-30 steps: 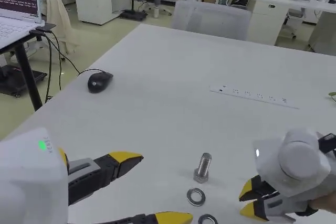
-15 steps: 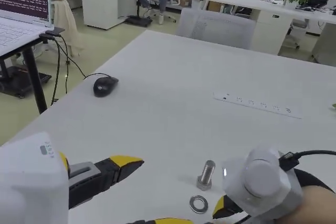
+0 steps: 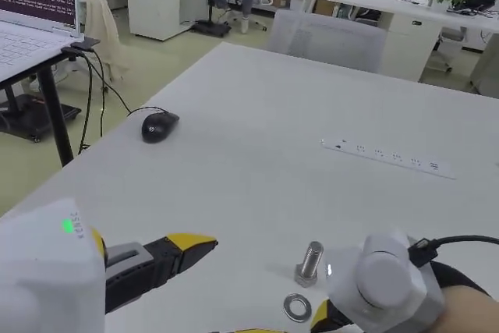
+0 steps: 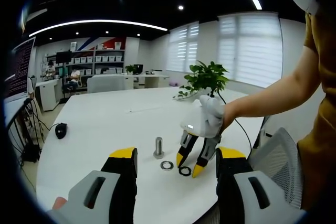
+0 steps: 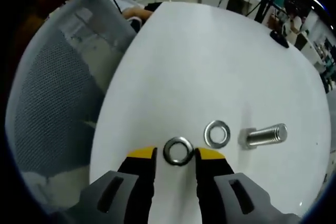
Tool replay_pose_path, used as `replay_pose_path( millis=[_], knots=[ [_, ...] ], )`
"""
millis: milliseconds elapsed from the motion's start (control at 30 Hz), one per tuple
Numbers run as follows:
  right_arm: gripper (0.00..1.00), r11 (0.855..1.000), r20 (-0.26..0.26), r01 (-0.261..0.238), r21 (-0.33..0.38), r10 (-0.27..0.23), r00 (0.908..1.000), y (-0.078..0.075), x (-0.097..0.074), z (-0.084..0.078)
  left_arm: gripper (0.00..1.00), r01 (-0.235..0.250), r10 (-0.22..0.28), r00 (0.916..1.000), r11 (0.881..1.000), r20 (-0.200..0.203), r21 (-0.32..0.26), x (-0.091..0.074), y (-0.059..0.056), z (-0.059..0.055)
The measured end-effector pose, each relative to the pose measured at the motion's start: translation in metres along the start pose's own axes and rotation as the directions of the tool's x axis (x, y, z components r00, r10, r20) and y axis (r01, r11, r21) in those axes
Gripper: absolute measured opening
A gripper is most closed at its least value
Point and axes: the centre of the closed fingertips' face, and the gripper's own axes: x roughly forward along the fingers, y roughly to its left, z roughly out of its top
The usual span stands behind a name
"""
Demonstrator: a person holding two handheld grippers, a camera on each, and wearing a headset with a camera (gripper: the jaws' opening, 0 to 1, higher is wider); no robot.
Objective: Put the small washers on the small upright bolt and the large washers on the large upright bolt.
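Between right gripper's fingers, a washer

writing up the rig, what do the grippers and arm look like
The left gripper and right gripper have black jaws, yellow tips, white bodies. A green light marks the left one; a black cable leaves the right. The person wears a mustard short sleeve.

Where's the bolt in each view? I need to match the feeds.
Head view: bolt low, right of centre, upright.
Left gripper view: bolt near centre, just left of the right gripper.
Right gripper view: bolt at right, sideways in the picture.
Shared landmark: the washer beside the bolt's base.
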Motion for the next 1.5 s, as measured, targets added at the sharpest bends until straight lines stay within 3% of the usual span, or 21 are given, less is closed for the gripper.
replay_pose_path(
  millis=[300,1100,1500],
  knots=[
    [0.29,1.0,-0.043,-0.006,-0.02,0.005,0.9991,-0.001,-0.001,-0.003,0.6,-0.012,0.012,0.9999,1.0,-0.006,-0.008,-0.001,0.001,-0.003],
    [0.22,0.999,-0.027,0.027,0.04,-0.026,0.9993,-0.006,-0.004,-0.003,0.6,-0.002,0.002,0.9999,1.0,-0.014,-0.003,0.002,-0.003,-0.004],
    [0.22,0.997,-0.023,0.068,0.044,-0.067,0.9975,-0.022,-0.029,-0.004,0.6,0.006,-0.006,0.9999,1.0,-0.014,-0.002,0.005,-0.003,-0.002]
  ],
)
